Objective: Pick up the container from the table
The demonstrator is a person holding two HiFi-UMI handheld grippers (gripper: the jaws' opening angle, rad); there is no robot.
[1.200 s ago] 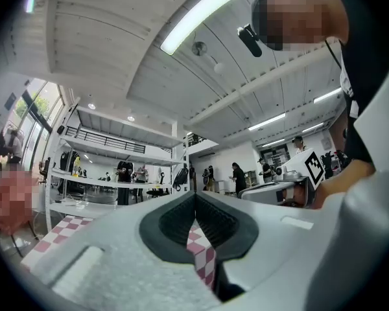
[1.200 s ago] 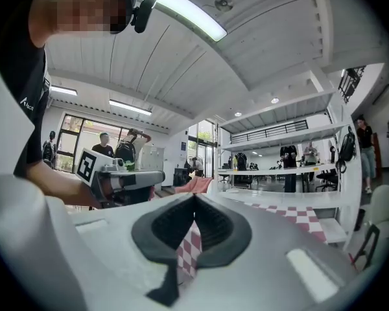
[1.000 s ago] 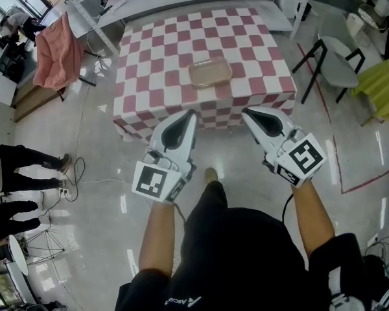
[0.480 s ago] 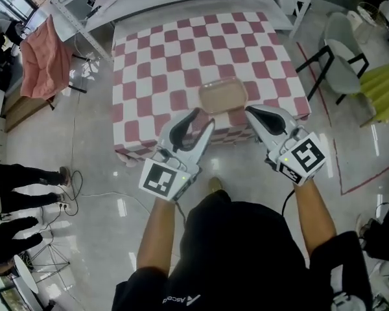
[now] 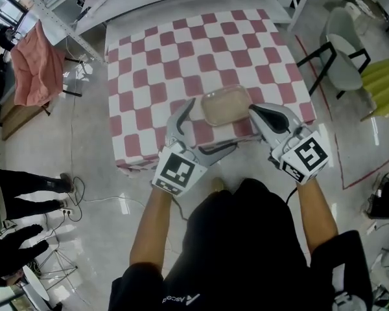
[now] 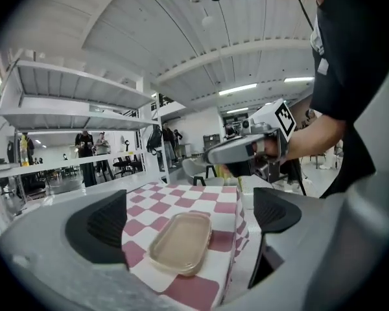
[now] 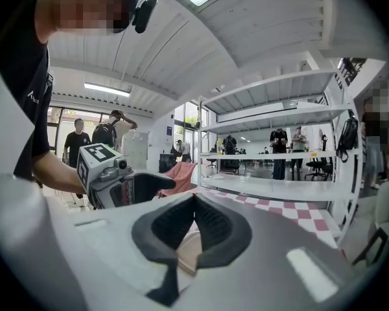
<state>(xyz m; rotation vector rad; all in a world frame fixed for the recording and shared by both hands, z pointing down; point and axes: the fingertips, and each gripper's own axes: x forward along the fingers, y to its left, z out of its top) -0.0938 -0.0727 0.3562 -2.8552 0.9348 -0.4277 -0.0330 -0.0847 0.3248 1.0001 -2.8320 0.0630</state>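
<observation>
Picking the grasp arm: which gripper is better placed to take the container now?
Left, probably. The left gripper has just been opening its jaws, which now stand wide and face the container, with nothing between them yet. The right gripper is shut beside it and would need to open first.

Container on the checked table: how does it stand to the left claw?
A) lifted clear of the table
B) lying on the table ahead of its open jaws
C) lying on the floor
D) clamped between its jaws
B: the left claw, whose jaws have just been opening, stands wide with nothing gripped, and the container rests on the table just ahead of it, near the edge.
</observation>
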